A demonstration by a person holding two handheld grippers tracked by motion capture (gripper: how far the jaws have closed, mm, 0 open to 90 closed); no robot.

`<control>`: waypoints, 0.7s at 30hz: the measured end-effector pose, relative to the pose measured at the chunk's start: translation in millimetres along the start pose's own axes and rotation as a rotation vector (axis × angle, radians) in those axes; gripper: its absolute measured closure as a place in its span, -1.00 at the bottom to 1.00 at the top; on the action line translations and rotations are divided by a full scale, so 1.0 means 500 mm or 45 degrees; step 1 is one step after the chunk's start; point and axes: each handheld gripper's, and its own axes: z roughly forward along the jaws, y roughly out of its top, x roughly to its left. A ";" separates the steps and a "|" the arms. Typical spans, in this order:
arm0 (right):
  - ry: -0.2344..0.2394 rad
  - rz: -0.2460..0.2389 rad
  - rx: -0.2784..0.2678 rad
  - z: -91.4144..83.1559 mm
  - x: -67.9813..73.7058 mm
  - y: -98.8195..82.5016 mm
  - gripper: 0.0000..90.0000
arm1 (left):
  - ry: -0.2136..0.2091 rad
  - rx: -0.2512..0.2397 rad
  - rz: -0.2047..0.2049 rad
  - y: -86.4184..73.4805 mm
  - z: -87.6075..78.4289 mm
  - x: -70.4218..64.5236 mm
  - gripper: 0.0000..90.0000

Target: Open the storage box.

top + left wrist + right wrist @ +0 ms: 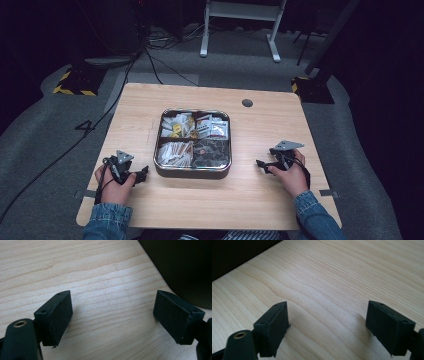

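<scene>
A square metal tray with four compartments stands in the middle of the wooden table. Its compartments hold several packets and small dark pieces. My left gripper rests on the table just left of the tray, open, with bare wood between its fingers. The tray's dark wall shows at the upper right of the left gripper view. My right gripper lies on the table to the right of the tray, also open, and only wood grain lies between its fingers.
A round dark grommet sits near the table's far edge. Beyond the table are grey carpet, cables and a white stand's legs. Blue denim sleeves come in at the bottom.
</scene>
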 end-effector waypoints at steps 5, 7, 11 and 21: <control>-0.030 0.023 0.011 0.003 0.002 0.002 -0.69 | -0.002 0.000 -0.001 0.000 0.001 0.000 -0.64; -0.044 0.033 0.014 0.003 0.004 0.002 -0.69 | -0.003 0.001 0.001 0.001 0.001 -0.001 -0.64; -0.065 0.055 0.012 0.003 0.008 0.002 -0.69 | -0.007 0.001 0.004 0.003 0.003 -0.001 -0.65; -0.065 0.057 0.011 0.002 0.009 0.001 -0.68 | -0.011 0.004 0.013 0.008 0.008 -0.002 -0.67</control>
